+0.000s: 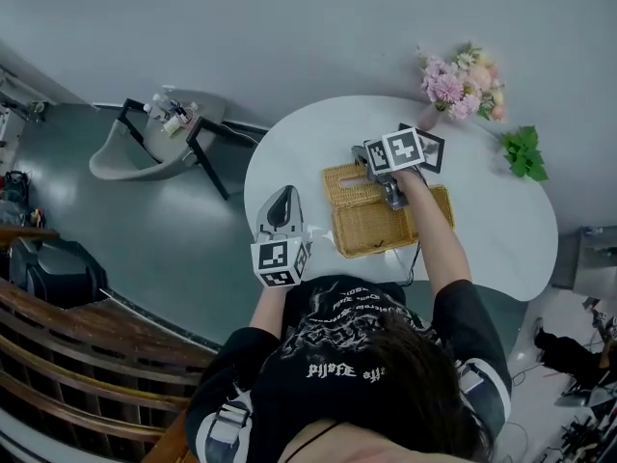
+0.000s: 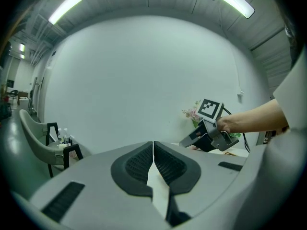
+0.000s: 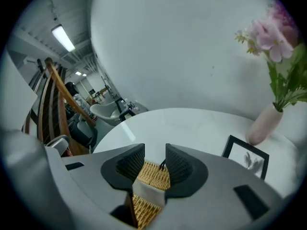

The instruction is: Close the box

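Wicker box (image 1: 371,222) sits on a white round table (image 1: 501,230), with a black picture frame (image 1: 431,148) just beyond the box and a vase of pink flowers (image 1: 461,85) further beyond it. Over the box, angled downward, hangs the right tool (image 1: 390,196), its jaws spread and the golden weave showing in the gap between them. Well to the left of the box, past the table's edge, the left tool (image 1: 280,205) is pressed together on nothing.

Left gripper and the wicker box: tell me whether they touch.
Apart. Head view: the left gripper hangs left of the box, with bare table between them.
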